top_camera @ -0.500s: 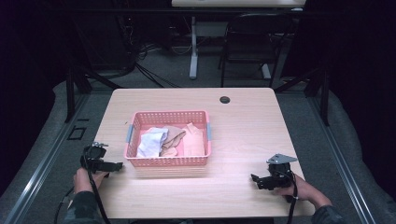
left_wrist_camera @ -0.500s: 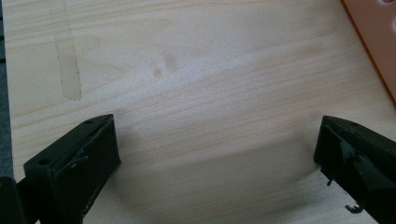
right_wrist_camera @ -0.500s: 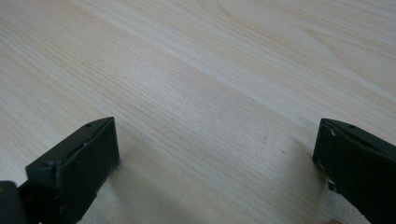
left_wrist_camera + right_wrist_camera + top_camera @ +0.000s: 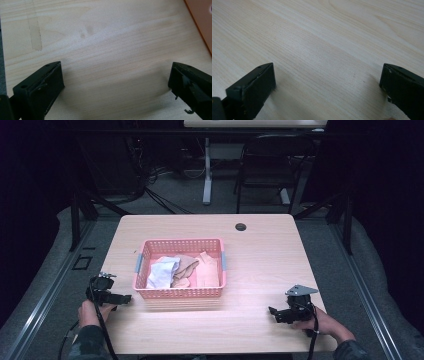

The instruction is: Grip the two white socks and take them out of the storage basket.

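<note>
While the white and tan cloths (image 4: 181,270) lie in the pink plastic basket (image 4: 179,293), the left gripper (image 4: 121,298) and right gripper (image 4: 273,312) wait beside it, jaws wide apart and empty, so nothing looks started yet.

- Left gripper (image 4: 122,298) sits low over the worktop (image 4: 260,245), near its front left corner, jaws spread wide with nothing between them
- Left hand (image 4: 89,312) grips it from behind
- Right gripper (image 4: 272,312) sits low near the worktop's front right corner, jaws wide apart, empty
- Right hand (image 4: 325,325) holds it from behind
</note>
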The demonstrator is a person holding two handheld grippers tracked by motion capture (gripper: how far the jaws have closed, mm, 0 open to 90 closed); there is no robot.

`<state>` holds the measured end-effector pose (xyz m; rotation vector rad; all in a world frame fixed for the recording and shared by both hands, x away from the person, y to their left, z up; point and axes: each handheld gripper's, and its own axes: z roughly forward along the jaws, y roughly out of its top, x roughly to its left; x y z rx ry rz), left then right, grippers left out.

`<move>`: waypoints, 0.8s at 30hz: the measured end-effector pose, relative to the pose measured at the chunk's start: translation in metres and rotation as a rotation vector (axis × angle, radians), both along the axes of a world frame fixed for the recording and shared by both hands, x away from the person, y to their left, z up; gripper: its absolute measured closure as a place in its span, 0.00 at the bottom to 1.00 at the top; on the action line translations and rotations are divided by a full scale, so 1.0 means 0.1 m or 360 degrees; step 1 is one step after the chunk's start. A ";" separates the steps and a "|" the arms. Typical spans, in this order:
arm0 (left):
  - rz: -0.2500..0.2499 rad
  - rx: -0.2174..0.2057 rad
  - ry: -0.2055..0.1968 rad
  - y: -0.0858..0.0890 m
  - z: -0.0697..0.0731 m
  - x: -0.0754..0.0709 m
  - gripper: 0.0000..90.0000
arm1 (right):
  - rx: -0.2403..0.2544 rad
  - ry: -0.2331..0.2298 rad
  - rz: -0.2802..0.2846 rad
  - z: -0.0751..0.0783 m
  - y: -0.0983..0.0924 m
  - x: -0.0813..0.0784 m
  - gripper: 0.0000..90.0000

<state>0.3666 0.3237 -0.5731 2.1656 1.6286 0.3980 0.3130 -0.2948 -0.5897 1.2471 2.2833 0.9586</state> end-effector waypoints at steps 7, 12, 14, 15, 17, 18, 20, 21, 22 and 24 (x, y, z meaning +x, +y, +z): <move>-0.0001 0.0021 0.0056 0.00 0.03 0.02 0.00 | 0.0001 0.0002 0.0001 0.00 0.00 0.00 0.00; 0.0052 -0.0002 0.0051 0.07 0.14 0.02 0.00 | -0.0006 -0.0001 0.0006 0.00 -0.01 0.00 0.00; 0.0051 -0.0013 0.0054 0.08 0.18 0.02 0.00 | -0.0006 0.0001 0.0010 0.00 -0.01 0.01 0.00; 0.0044 -0.0023 0.0058 0.09 0.20 0.02 0.00 | -0.0006 -0.0001 0.0007 0.00 -0.01 0.00 0.00; 0.0037 -0.0030 0.0041 0.10 0.26 0.01 0.00 | -0.0006 -0.0002 0.0006 0.00 -0.01 0.00 0.00; 0.0039 -0.0037 0.0035 0.11 0.29 0.00 0.00 | -0.0006 -0.0001 0.0007 0.00 -0.01 0.00 0.00; 0.0042 -0.0032 0.0000 0.11 0.35 -0.01 0.00 | -0.0006 -0.0001 0.0007 0.00 -0.01 0.00 0.00; 0.0036 -0.0038 -0.0007 0.11 0.37 -0.01 0.00 | -0.0007 0.0005 0.0008 0.00 -0.01 0.00 0.00; 0.0035 -0.0045 -0.0015 0.11 0.39 -0.01 0.00 | -0.0007 0.0003 0.0005 0.00 -0.01 0.00 0.00; 0.0026 -0.0047 -0.0035 0.09 0.43 -0.01 0.00 | -0.0007 -0.0001 0.0006 0.00 -0.01 0.00 0.00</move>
